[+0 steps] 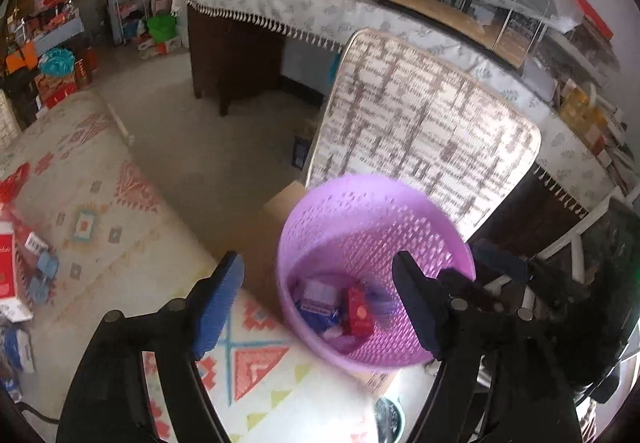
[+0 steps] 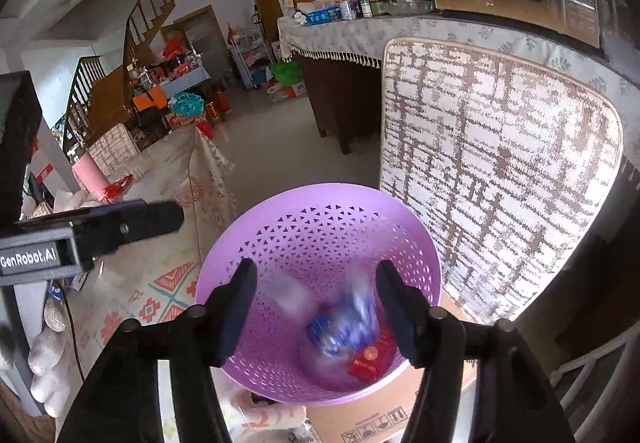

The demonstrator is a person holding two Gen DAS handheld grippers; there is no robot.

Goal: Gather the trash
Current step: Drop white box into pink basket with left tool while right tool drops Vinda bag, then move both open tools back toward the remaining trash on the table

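A purple perforated waste basket (image 1: 400,219) (image 2: 328,227) stands beside a patterned table. Inside lie a red packet (image 1: 359,311) (image 2: 370,361), a white and blue box (image 1: 316,295) and a blurred blue wrapper (image 2: 344,323) that looks in motion. My left gripper (image 1: 316,307) is open and empty, above the table edge and the basket's left side. My right gripper (image 2: 316,307) is open and empty, right above the basket's mouth. More trash (image 1: 16,267) lies at the table's far left: red and white boxes, blue wrappers. The left gripper's body (image 2: 92,231) shows in the right wrist view.
The basket sits on a cardboard box (image 2: 380,423). A patterned cushion (image 1: 424,123) leans upright behind it against a long cloth-covered counter (image 1: 280,3) holding bottles and jars. The table has a geometric-print cloth (image 1: 100,203). Cluttered shelves and stairs stand far left.
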